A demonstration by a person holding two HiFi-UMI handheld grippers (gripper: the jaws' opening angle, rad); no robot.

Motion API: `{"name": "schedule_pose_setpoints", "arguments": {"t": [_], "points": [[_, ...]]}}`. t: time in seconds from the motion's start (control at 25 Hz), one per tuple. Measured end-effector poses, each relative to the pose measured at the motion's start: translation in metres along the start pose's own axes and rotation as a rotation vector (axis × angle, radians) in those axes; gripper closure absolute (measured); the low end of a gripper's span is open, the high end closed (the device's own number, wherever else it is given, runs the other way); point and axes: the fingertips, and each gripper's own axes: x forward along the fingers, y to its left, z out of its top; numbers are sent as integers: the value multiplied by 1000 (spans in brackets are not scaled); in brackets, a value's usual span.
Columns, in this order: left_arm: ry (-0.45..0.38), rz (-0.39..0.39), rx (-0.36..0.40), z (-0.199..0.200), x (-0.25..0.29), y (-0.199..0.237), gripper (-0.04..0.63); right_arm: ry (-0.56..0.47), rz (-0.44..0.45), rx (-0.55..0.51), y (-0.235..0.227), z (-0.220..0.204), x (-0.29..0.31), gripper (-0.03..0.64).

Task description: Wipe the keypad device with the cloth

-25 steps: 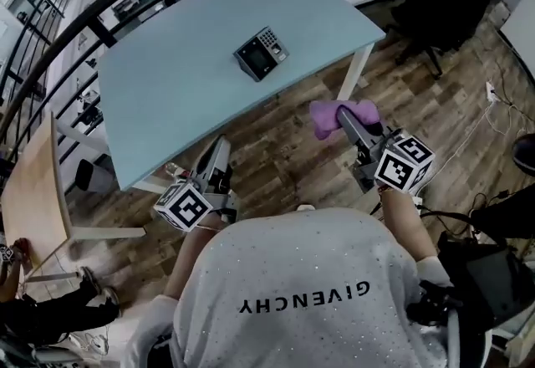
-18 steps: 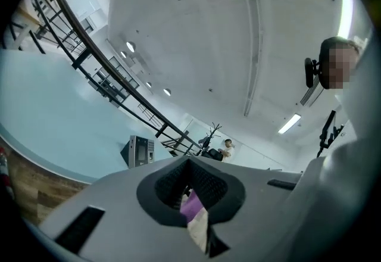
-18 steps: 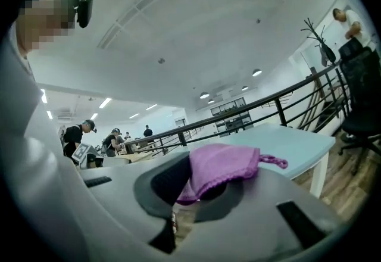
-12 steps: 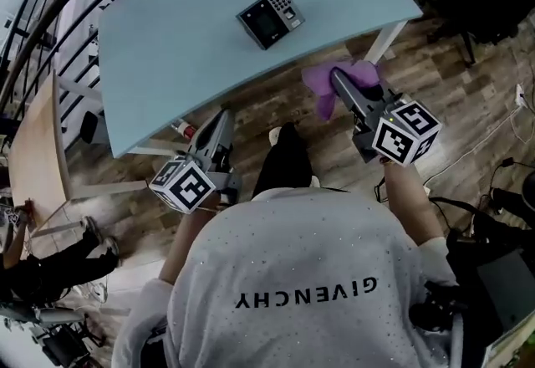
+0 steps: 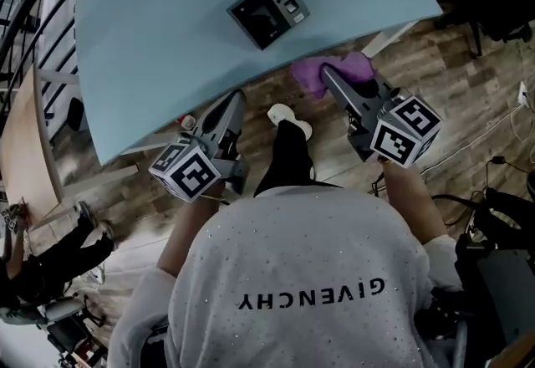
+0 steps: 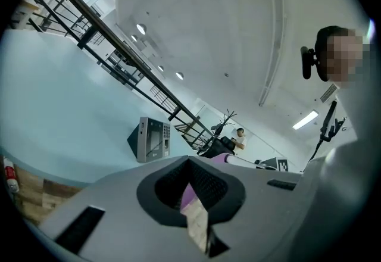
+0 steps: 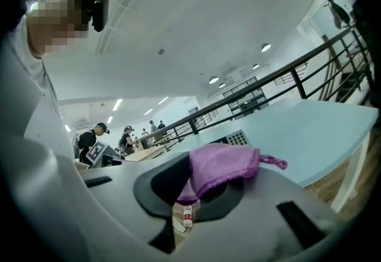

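Jaws of my right gripper (image 5: pixel 333 78) are clamped on the purple cloth (image 5: pixel 306 74), which I hold over the wooden floor (image 5: pixel 468 99) just off the table (image 5: pixel 150 48) edge. My left gripper (image 5: pixel 231 103) has its jaws pressed together on nothing, also short of the table. The keypad device (image 5: pixel 267 11) lies on the tabletop ahead of both.

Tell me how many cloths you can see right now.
1: the purple cloth, clamped in the right tool, just off the table's near edge. The left tool holds none; none lies on the table.
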Motion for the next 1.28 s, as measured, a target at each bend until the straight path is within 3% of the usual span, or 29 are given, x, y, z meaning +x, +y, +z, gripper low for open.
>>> {"name": "schedule_pose_setpoints", "arguments": {"t": [0.28,0.56,0.8,1.12,1.28], "points": [[-56,35,30,41,38,38,595,42,80,-44,-26,8,70,598],[-37,79,65,51,63,75,595,42,136,-140,-31,26,126,598],[-17,89,9,57,80,100,595,98,206,-259,-26,28,172,598],[-11,65,-8,75,113,115,595,148,266,-242,-32,9,209,598],[-35,95,-4,81,116,122,595,162,232,-279,-43,3,214,598]]}}
